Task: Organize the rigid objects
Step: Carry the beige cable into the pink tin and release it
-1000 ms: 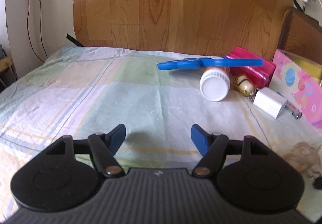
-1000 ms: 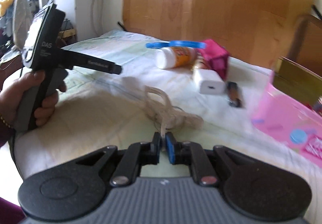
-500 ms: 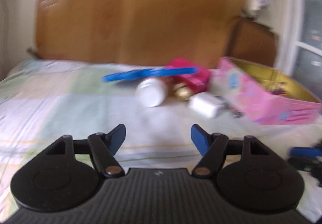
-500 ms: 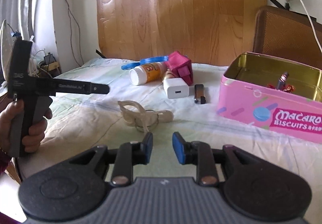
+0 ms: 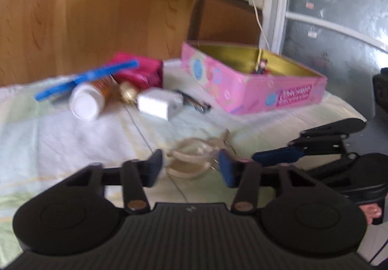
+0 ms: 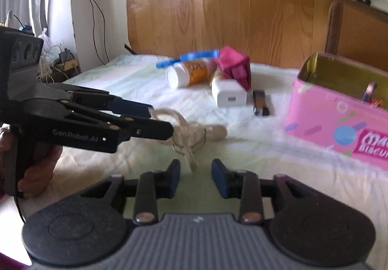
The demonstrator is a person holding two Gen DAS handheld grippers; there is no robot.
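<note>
A beige keychain with a cord loop (image 6: 191,133) lies on the bed, also in the left wrist view (image 5: 194,156). My left gripper (image 5: 190,169) is open with its jaws on either side of the keychain's near end; in the right wrist view it (image 6: 160,119) reaches in from the left. My right gripper (image 6: 195,173) is open and empty, just short of the cord's tip. Farther back lie a white-capped orange bottle (image 6: 189,73), a blue comb (image 6: 186,58), a magenta pouch (image 6: 236,67), a white charger (image 6: 229,95) and a black lighter (image 6: 260,102).
An open pink biscuit tin (image 6: 339,110) with small items inside stands at the right; it also shows in the left wrist view (image 5: 249,81). A wooden headboard (image 6: 230,3) backs the bed. The bed's edge drops off at the left.
My right gripper has opened and let go of the keychain's cord, then drawn back. My left gripper has swung right and come up to the keychain, still open.
</note>
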